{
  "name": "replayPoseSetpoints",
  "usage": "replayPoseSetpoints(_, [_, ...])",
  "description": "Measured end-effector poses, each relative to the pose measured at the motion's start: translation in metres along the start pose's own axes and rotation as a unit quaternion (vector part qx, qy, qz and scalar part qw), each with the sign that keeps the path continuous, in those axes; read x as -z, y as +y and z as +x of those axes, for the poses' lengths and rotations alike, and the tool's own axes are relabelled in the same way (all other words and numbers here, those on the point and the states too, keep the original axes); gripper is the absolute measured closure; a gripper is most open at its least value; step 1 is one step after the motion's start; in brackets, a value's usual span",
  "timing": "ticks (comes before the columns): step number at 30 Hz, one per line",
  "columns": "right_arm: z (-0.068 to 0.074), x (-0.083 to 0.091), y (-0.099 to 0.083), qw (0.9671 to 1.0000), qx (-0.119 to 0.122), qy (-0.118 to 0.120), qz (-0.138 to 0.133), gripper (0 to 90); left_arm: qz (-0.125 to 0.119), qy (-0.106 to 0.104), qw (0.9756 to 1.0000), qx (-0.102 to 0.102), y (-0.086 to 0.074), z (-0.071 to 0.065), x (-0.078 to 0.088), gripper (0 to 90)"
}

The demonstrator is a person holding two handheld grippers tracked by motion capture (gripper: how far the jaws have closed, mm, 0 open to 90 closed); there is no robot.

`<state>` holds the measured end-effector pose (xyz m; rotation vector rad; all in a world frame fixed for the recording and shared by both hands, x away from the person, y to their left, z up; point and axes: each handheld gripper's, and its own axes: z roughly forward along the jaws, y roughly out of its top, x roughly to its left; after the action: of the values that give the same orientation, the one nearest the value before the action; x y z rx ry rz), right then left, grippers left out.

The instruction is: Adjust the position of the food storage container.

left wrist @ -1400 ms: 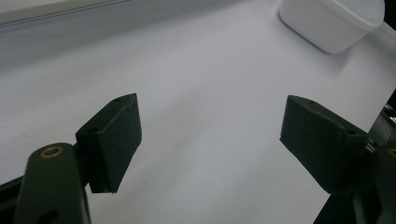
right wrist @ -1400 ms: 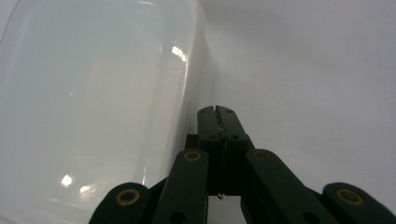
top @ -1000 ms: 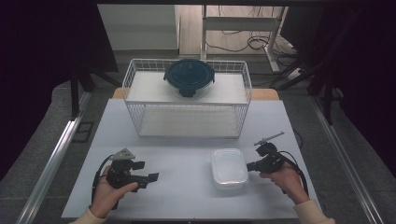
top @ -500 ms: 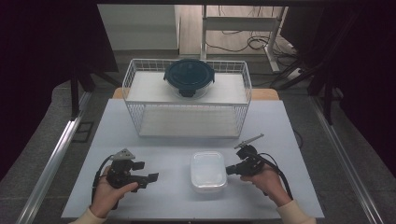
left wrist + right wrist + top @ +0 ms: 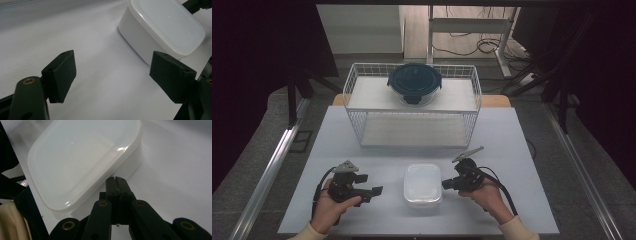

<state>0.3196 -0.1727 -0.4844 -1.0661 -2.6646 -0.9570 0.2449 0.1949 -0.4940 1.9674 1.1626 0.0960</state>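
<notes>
White lidded container sits near the worktop's front edge, about mid-width, long axis front to back. Your right gripper, jaws closed on nothing, touches its right wall. Your left gripper gapes wide, empty, to its left.

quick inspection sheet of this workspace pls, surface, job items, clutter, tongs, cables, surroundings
surface: white table, bare around the job's things
job's things: white lidded box at the front, lid on
clutter: wire basket at the back with a dark-lidded round container on its upper shelf
tongs: left tongs open, aimed at the box, apart from it; right tongs shut, tips at the box's side wall
cables: a black cable trails from each tongs; more lie on the floor behind
surroundings: dark curtains, metal frame rails
</notes>
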Motion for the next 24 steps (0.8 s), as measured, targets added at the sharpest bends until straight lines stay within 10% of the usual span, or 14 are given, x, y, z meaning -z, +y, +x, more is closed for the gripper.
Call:
replayPoseSetpoints(5, [0.002,-0.001,0.0,1.0,0.004,0.002,-0.001,88.8,-0.006,0.01,0.9999,0.001,-0.001,-0.001,0.0,20.4])
replayPoseSetpoints(12, [0.008,0.03,-0.009,0.9959,0.02,-0.042,-0.077,88.8,-0.012,0.014,0.9998,0.012,-0.003,0.003,0.0,19.1])
replayPoseSetpoints(19, [0.017,0.045,-0.026,0.9908,0.021,-0.028,-0.131,85.9,-0.018,0.005,0.9997,0.014,-0.002,0.002,0.001,19.5])
replayPoseSetpoints(24, [0.019,0.042,-0.043,0.9901,0.015,-0.01,-0.139,59.3,-0.019,-0.006,0.9996,0.022,-0.002,0.002,0.0,19.7])
